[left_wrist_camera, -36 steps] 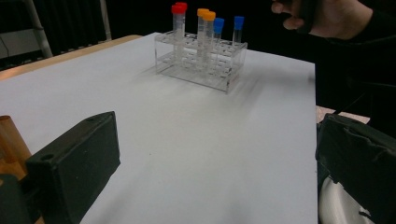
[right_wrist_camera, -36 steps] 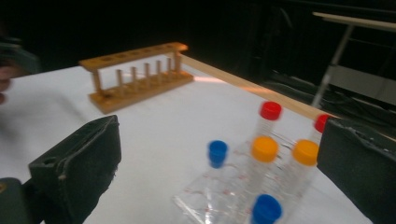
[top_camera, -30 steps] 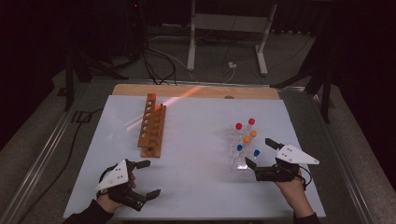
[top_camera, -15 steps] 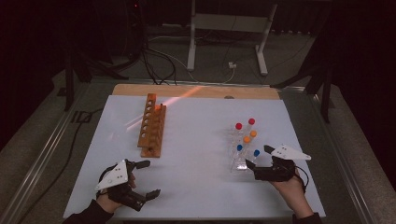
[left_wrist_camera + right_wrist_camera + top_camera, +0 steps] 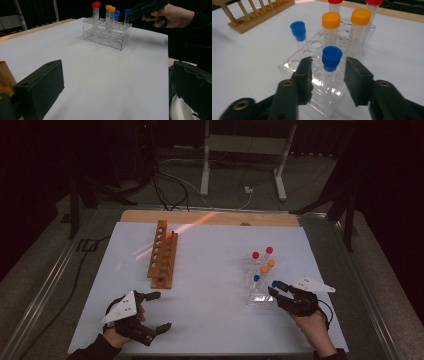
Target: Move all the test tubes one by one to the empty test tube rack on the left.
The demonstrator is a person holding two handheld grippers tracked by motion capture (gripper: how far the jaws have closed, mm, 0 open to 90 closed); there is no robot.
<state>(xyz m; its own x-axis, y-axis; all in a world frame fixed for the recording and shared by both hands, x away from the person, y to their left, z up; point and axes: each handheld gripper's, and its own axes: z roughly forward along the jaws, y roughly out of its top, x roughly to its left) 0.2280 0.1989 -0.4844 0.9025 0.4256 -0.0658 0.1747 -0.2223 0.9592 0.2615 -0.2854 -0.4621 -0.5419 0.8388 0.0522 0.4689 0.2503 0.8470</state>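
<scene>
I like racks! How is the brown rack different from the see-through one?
The wooden rack is brown and solid-looking; the clear plastic rack is see-through. The wooden rack's holes look empty, while the clear rack holds capped tubes: red, orange and blue. The right hand-held gripper straddles a blue tube in the clear rack; the wooden rack stands alone. Both stand on the white table.

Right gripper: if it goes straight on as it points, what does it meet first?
Probably the near blue-capped tube, standing in the clear rack. The right gripper is open, a jaw at each side of the tube, not yet touching it as far as I can tell.
</scene>
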